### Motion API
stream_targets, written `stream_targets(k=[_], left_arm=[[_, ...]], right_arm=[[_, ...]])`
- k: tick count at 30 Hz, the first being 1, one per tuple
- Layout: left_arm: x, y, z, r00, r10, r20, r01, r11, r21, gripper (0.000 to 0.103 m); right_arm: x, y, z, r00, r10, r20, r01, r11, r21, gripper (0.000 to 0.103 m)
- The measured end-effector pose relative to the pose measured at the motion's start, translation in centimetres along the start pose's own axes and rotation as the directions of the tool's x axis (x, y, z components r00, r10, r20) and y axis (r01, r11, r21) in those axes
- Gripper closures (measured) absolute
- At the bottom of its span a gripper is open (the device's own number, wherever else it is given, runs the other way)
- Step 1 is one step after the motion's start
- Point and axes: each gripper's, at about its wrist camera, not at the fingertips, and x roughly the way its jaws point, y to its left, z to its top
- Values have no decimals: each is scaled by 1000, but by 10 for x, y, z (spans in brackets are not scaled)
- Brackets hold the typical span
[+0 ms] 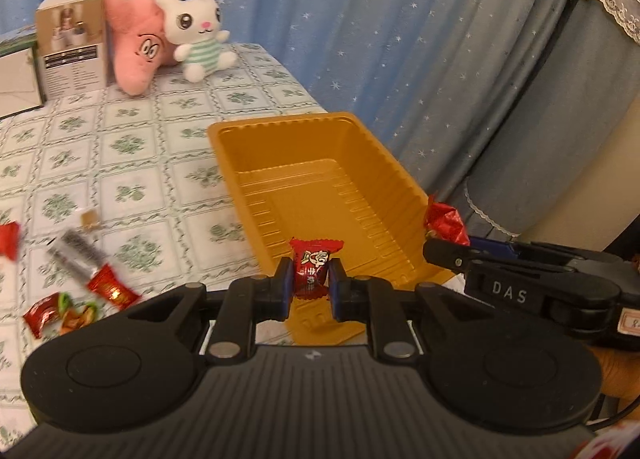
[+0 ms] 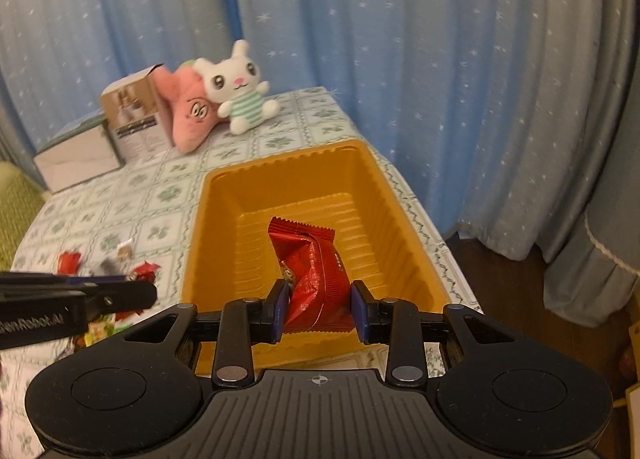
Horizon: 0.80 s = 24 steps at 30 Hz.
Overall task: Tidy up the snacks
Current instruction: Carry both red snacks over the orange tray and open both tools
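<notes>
- The left gripper [image 1: 311,286] is clenched on a small red candy [image 1: 314,269], held above the near end of the empty yellow tray [image 1: 280,127].
- The right gripper [image 2: 320,309] grasps a larger red snack packet [image 2: 310,279] over the same tray.
- Collision risk: both grippers crowd the tray's near end; their fingers could knock together.
- Release risk: a drop made too near the rim may bounce a wrapper onto the tablecloth [image 1: 120,147].
- Tray risk: the light tray sits by the table edge; a nudge could push it off.
- Loose sweets [image 1: 72,299] remain on the cloth beside the tray.
</notes>
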Motion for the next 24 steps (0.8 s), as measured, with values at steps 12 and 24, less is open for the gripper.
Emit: stream_targets(k=[12,24], left_arm=[[26,-12,11,1000,-4,-5,5,999,32,69],[-4,2,-13,997,69,22,-70,997,27,55]], right_arm=[[12,-13,10,1000,-4,0,4,998,57,69],[19,-6,9,1000,13,-16,-12,998,57,69]])
